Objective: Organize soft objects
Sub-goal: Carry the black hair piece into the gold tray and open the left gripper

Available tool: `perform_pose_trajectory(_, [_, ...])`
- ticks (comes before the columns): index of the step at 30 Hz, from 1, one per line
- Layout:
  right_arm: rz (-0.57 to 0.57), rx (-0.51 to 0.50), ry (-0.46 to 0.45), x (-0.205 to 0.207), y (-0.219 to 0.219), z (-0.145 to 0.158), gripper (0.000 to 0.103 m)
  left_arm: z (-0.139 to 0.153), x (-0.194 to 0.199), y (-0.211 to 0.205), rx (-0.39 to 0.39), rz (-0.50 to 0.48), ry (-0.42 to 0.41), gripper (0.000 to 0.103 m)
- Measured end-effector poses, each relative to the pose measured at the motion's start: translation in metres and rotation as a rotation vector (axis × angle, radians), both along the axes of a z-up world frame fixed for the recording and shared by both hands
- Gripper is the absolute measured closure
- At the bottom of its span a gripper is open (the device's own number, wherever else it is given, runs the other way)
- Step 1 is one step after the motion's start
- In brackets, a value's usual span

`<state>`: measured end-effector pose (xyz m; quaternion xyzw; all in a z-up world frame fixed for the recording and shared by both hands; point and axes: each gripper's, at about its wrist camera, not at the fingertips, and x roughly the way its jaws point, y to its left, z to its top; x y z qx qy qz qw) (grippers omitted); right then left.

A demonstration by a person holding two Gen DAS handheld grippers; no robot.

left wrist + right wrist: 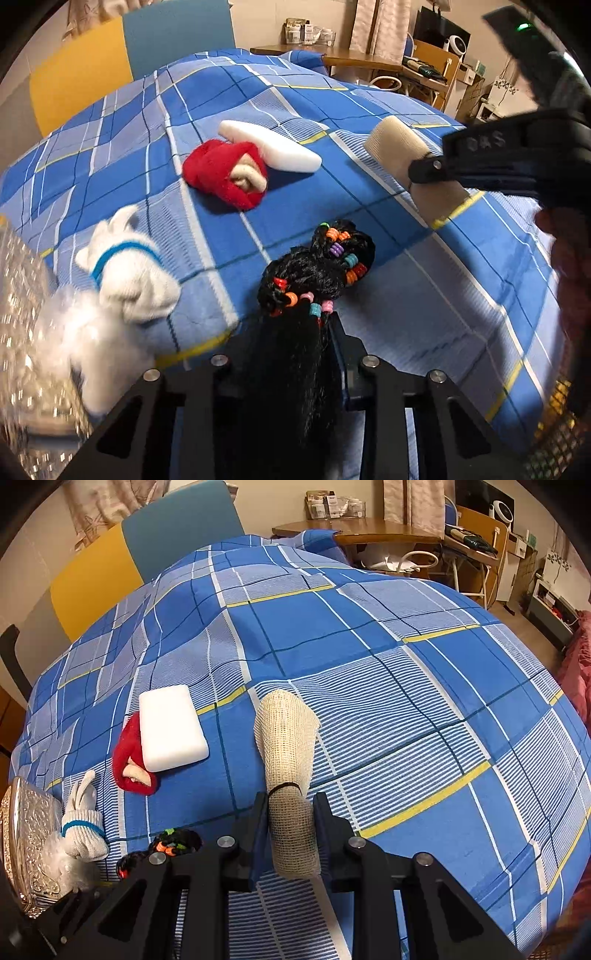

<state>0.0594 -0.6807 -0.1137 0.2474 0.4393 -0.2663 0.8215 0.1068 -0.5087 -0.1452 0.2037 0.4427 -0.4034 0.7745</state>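
My left gripper (291, 332) is shut on a black hair bundle with coloured beads (317, 266), whose far end rests on the blue plaid cloth (424, 302). My right gripper (291, 805) is shut on a beige mesh roll (286, 734) tied with a black band; it also shows in the left wrist view (399, 147). A white knotted sock with a blue stripe (129, 269) lies left. A red cloth bundle (225, 173) lies under the edge of a white sponge block (273, 146).
An ornate metallic bowl (26, 845) holding white fluff stands at the left edge. A blue and yellow headboard (147, 539) lies behind the cloth. A wooden desk (369, 530) and cluttered furniture stand at the back right.
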Motion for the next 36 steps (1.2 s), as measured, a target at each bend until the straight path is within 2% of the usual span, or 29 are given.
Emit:
perform_pose_trajectory(7, [0.008, -0.014, 0.001, 0.000, 0.001, 0.000, 0.080, 0.008, -0.017, 0.060, -0.080, 0.067, 0.076, 0.072])
perform_pose_trajectory(13, [0.017, -0.064, 0.008, 0.001, 0.005, 0.003, 0.080, 0.007, -0.037, 0.119, -0.106, 0.110, 0.110, 0.072])
perform_pose_trajectory(21, [0.050, -0.148, -0.042, -0.004, 0.020, 0.020, 0.080, 0.015, -0.043, 0.188, -0.186, 0.182, 0.179, 0.073])
perform_pose_trajectory(23, [0.068, -0.137, -0.055, -0.005, 0.027, 0.022, 0.080, 0.020, -0.043, 0.201, -0.195, 0.188, 0.172, 0.073])
perform_pose_trajectory(27, [0.093, -0.053, -0.102, -0.015, 0.049, 0.023, 0.080, 0.032, -0.043, 0.233, -0.240, 0.211, 0.177, 0.073])
perform_pose_trajectory(32, [0.157, -0.046, -0.123, -0.026, 0.087, 0.028, 0.080, 0.044, -0.041, 0.267, -0.280, 0.234, 0.167, 0.073])
perform_pose_trajectory(36, [0.193, -0.021, -0.140, -0.034, 0.114, 0.026, 0.080, 0.054, -0.038, 0.302, -0.317, 0.289, 0.149, 0.073])
